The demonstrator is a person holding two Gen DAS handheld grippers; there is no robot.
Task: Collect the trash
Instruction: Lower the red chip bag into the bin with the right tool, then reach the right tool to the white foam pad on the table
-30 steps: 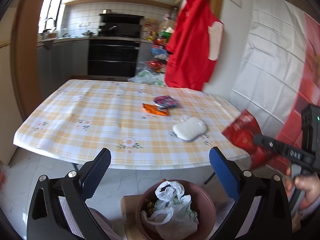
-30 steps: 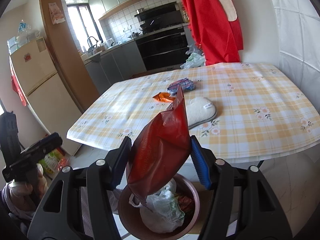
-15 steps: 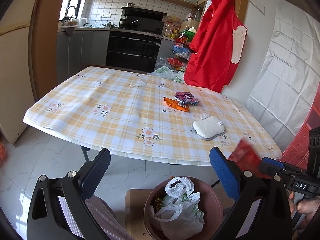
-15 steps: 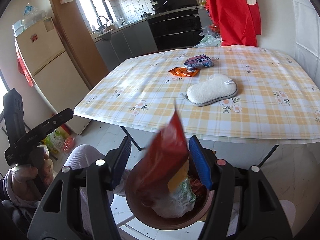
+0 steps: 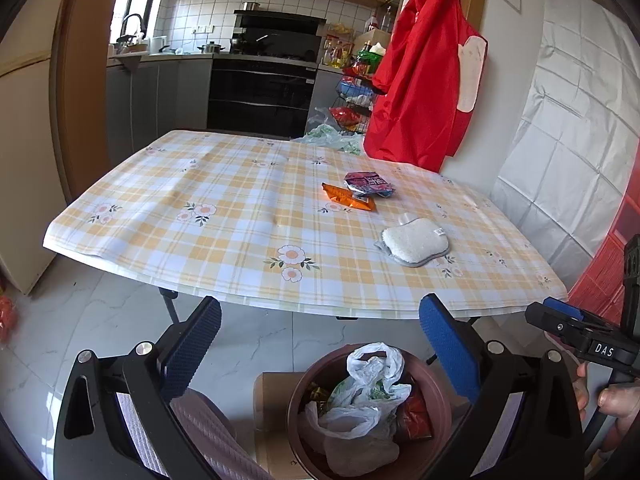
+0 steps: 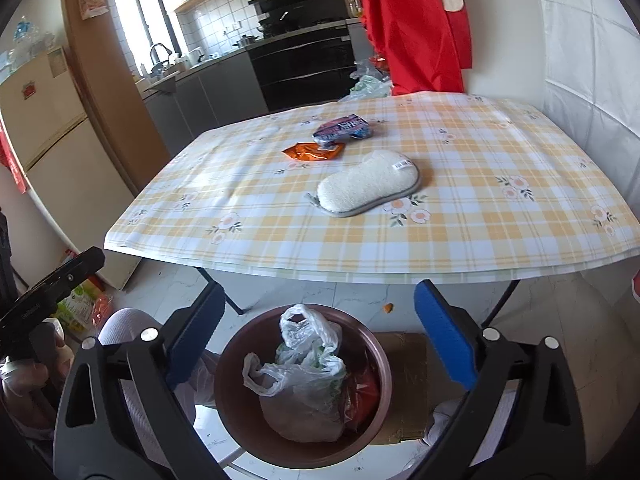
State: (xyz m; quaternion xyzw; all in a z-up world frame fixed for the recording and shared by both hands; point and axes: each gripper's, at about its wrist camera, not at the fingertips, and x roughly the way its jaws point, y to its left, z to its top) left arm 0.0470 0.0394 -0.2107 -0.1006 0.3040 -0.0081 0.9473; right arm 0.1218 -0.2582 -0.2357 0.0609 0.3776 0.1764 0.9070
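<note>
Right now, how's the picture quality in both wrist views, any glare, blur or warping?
Left wrist view: sharp, strong fisheye bending the yellow checked tablecloth, window glare top left. Right wrist view: equally sharp, bright window washed out, dark corners, brown round trash bin clear.

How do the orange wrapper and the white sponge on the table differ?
The orange wrapper is thin, crinkled and shiny; the sponge is thick, soft-looking and white with a grey rim. The wrapper touches the blue wrapper; the sponge lies alone. The sponge is larger and nearer the bin. Both rest flat on the tablecloth.
</note>
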